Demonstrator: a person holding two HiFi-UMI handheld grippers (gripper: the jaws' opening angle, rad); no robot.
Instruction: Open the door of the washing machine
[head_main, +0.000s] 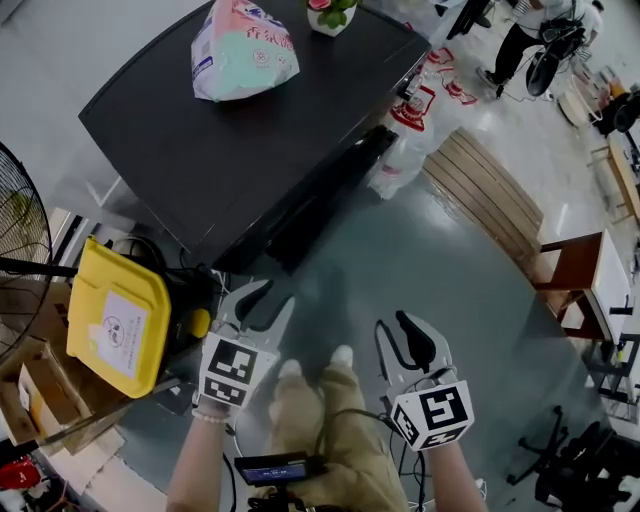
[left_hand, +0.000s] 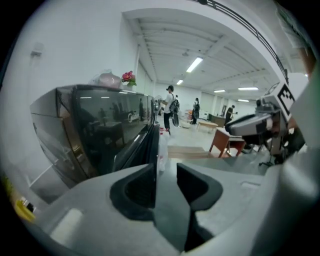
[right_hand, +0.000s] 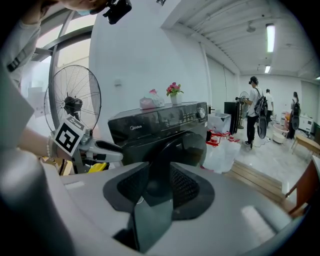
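Left tool (head_main: 272, 300) is held low in front of the washing machine (head_main: 180, 140), its jaws parted with nothing between them. A yellow container (head_main: 115, 315) is seen at its nine o'clock. In the head view the machine is found at about twelve o'clock of this tool, with a bag (head_main: 243, 50) and a flower pot (head_main: 330, 12) carried on its black top. The door (head_main: 335, 190) is set in the front face, at one o'clock of the left tool and twelve o'clock of the right tool (head_main: 394, 325). That tool is likewise held with its jaws apart and empty. Neither tool is touching the machine.

Whether the door is latched cannot be told. The approach is judged to be the step in hand. It is done well if one tool is brought to the door's free edge and a finger is hooked behind the rim. The pull should then follow the hinge's arc, with the other tool held outside the swing.
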